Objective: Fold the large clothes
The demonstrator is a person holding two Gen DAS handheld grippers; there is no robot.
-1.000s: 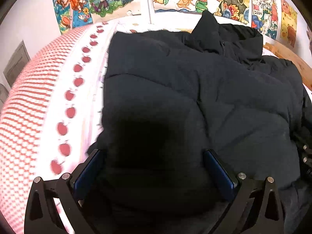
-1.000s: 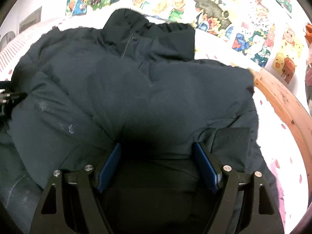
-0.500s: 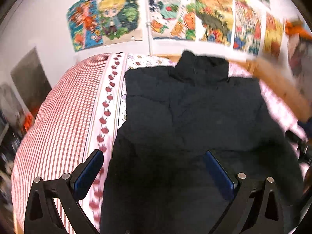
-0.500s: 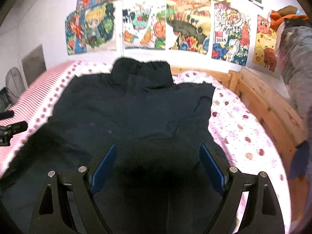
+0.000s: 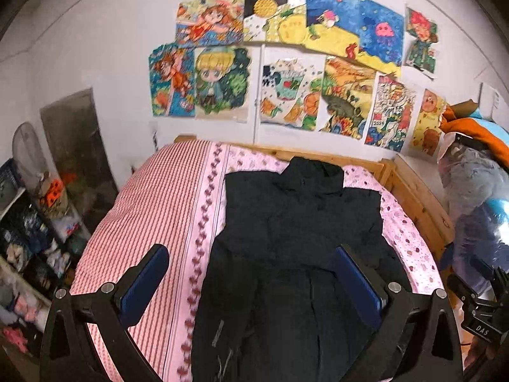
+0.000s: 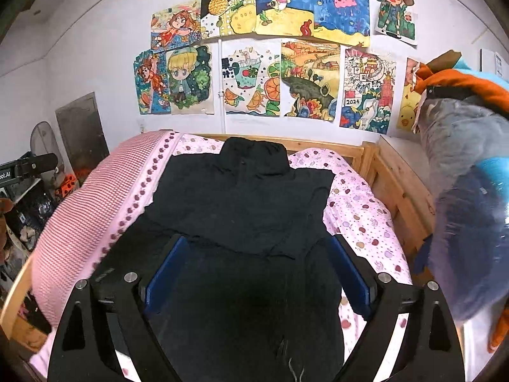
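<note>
Below and ahead of the left gripper [image 5: 251,273], in the left wrist view, a black padded jacket [image 5: 296,242] lies flat on a bed [image 5: 152,222], collar toward the far wall. Both blue pads stand wide apart, nothing pressed between them; the jacket lies well beneath. Left of the gripper runs a red-and-white striped cover [image 5: 143,216]; under and right of the jacket is a pink dotted sheet [image 5: 404,235]. A wooden bed frame [image 5: 420,203] bounds the far and right sides. Beyond the bed, a white wall carries a block of coloured children's drawings [image 5: 286,73]. Cluttered shelves [image 5: 28,232] stand at far left, bagged clothes [image 5: 477,191] at far right.

Beneath the right gripper [image 6: 254,273], in the right wrist view, the same jacket [image 6: 241,197] fills the middle of the bed. Its jaws have just been opening and now gape wide, gripping nothing, with the jacket's dark cloth seen in the gap. The striped cover [image 6: 95,197] bulges to the left, the dotted sheet [image 6: 359,210] shows to the right, the frame [image 6: 397,184] beyond it. Drawings [image 6: 270,47] cover the wall ahead; a tip of the left gripper [image 6: 28,164] shows at the left edge.
</note>
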